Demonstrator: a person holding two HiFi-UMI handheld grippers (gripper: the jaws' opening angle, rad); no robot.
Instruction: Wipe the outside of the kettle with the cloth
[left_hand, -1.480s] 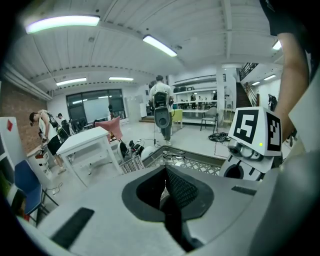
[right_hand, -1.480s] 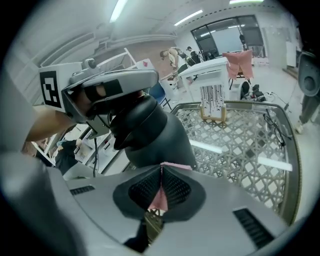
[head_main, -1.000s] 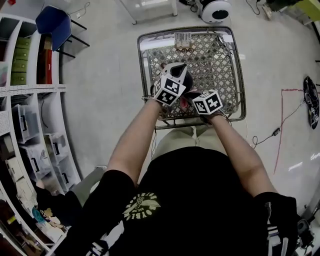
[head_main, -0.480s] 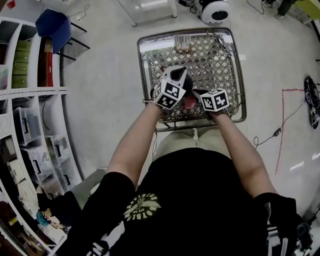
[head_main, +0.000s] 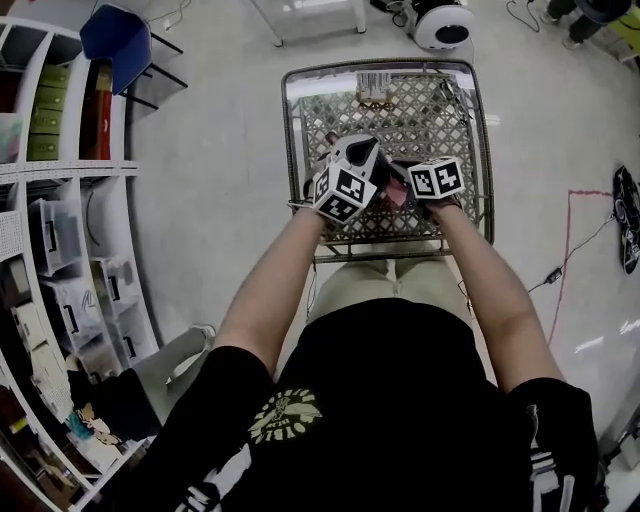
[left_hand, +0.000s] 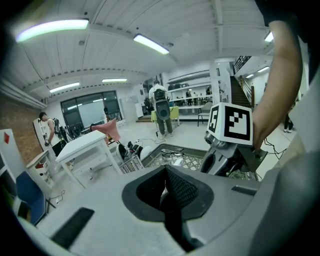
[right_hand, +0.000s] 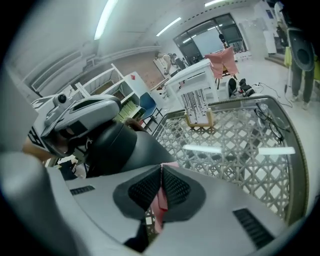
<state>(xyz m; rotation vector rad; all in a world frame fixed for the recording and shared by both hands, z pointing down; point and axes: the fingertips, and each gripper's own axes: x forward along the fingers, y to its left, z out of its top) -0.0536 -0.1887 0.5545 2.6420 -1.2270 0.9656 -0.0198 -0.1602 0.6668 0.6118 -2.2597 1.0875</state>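
Note:
The dark kettle (right_hand: 117, 145) stands on the metal mesh table (head_main: 460, 130). It shows in the head view as a dark shape (head_main: 378, 168) between the two marker cubes. My left gripper (head_main: 368, 158) sits over the kettle's top, jaws closed on a thin dark part that looks like its handle (left_hand: 172, 225). My right gripper (right_hand: 161, 172) is shut on a pink cloth (right_hand: 160, 202), just right of the kettle's side. In the head view the cloth (head_main: 398, 193) peeks out beside the right cube.
A small barcode card stand (head_main: 372, 85) sits at the mesh table's far edge. Shelves with bins (head_main: 60, 250) curve along the left, and a blue chair (head_main: 115, 40) stands behind them. A white round device (head_main: 440, 25) sits beyond the table. Cables (head_main: 560, 265) lie on the floor at right.
My right gripper has moved away from me and to the right along the kettle, carrying the pink cloth. The left gripper has stayed where it was.

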